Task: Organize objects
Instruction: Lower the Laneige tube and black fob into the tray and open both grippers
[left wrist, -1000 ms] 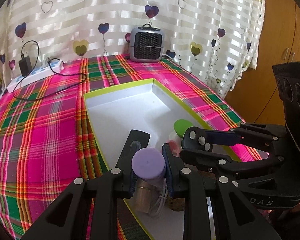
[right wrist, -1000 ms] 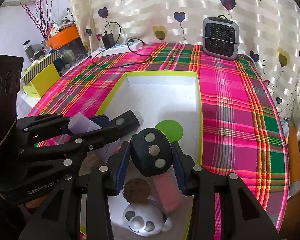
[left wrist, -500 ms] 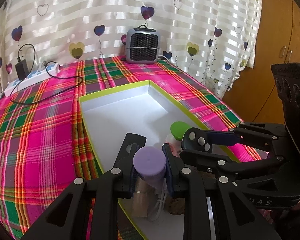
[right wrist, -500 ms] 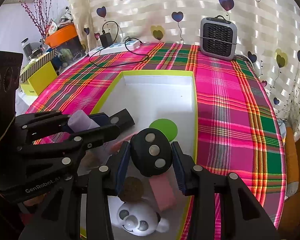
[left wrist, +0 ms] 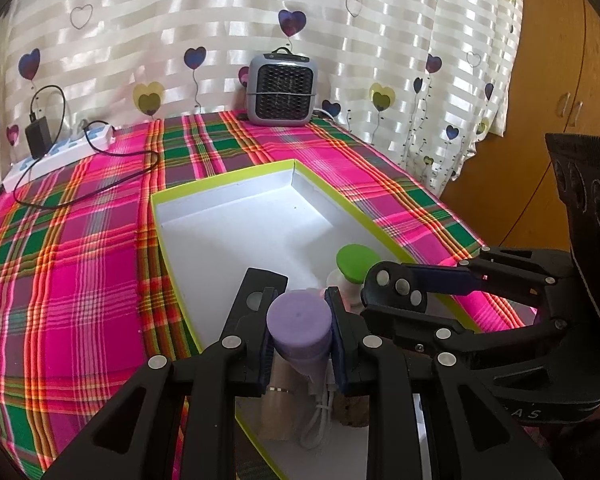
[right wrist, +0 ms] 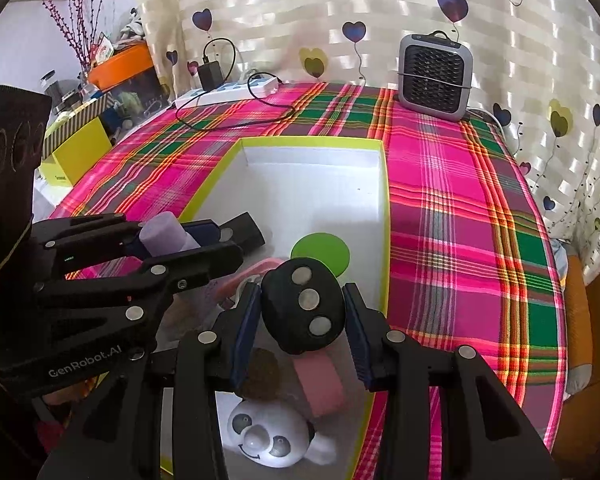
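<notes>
A white box with a lime-green rim (left wrist: 228,182) (right wrist: 312,142) lies on the plaid tablecloth. My left gripper (left wrist: 300,332) (right wrist: 188,236) is shut on a bottle with a purple cap (left wrist: 299,322) (right wrist: 162,232), held over the box's near left part. My right gripper (right wrist: 302,312) (left wrist: 396,288) is shut on a black oval remote with three silver buttons (right wrist: 304,306) (left wrist: 396,286), held beside it over the box's near end. Below them in the box are a green-lidded jar (left wrist: 358,258) (right wrist: 320,250), a pink bar (right wrist: 320,384), a cork disc (right wrist: 262,374) and a white panda figure (right wrist: 266,438).
A grey heater (left wrist: 281,90) (right wrist: 434,72) stands at the table's back by the heart-print curtain. A power strip with a black adapter and cable (left wrist: 60,152) (right wrist: 228,92) lies at the back left. A yellow box (right wrist: 76,152) sits off the table's left side. A wooden cabinet (left wrist: 560,120) stands right.
</notes>
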Action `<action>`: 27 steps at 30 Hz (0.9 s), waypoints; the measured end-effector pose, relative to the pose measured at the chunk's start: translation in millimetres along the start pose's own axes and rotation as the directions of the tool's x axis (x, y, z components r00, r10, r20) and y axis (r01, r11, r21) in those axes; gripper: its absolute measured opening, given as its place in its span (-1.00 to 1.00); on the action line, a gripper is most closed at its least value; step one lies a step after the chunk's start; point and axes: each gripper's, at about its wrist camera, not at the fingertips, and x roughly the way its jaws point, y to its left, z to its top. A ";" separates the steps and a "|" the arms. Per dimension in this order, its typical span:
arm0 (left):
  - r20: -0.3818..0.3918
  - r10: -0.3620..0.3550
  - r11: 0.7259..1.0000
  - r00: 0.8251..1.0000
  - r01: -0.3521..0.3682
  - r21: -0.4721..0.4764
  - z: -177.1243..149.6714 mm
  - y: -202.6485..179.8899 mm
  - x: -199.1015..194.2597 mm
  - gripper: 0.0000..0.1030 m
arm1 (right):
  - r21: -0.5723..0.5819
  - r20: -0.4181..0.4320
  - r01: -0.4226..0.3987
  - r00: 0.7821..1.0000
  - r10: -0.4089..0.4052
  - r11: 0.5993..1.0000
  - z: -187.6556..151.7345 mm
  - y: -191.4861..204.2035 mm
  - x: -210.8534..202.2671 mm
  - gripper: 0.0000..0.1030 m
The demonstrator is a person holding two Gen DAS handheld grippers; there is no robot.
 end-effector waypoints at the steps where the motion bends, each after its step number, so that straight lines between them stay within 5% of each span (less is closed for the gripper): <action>1: 0.000 -0.001 1.000 1.000 0.001 0.000 -0.4 -0.4 -0.3 -0.58 | 0.000 -0.001 0.002 1.000 -0.002 1.000 -0.3 0.2 0.1 -0.17; 27: 0.055 -0.033 0.999 0.998 0.034 -0.007 -4.9 -3.9 -33.5 -0.46 | -0.047 0.053 0.034 0.998 -0.031 0.998 -4.4 12.3 -25.3 -0.12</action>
